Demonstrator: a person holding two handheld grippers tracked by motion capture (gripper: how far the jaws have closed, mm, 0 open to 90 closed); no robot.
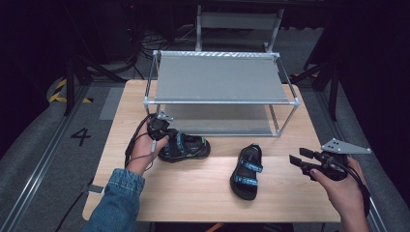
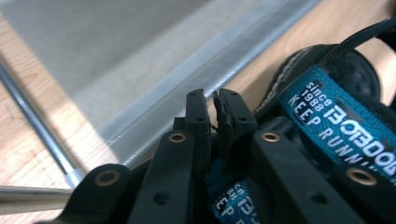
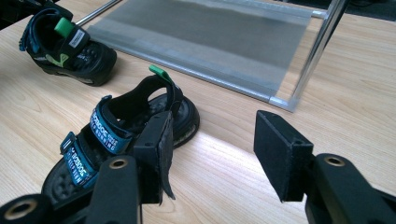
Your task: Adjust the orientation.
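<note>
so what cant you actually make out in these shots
- Left gripper view: whether the left gripper pinches a strap of the left sandal; the nearly shut jaws hide what lies between them.
- High view: the same grip, covered by the hand and the left gripper.
- Left gripper view: the strap lettering runs off the right edge.
- Right gripper view: the toe of the right sandal sits behind the jaws of the open right gripper.
- High view: sandal lettering too small.

Denim sleeve (image 1: 117, 200); black jaws, seemingly brass-riveted.
</note>
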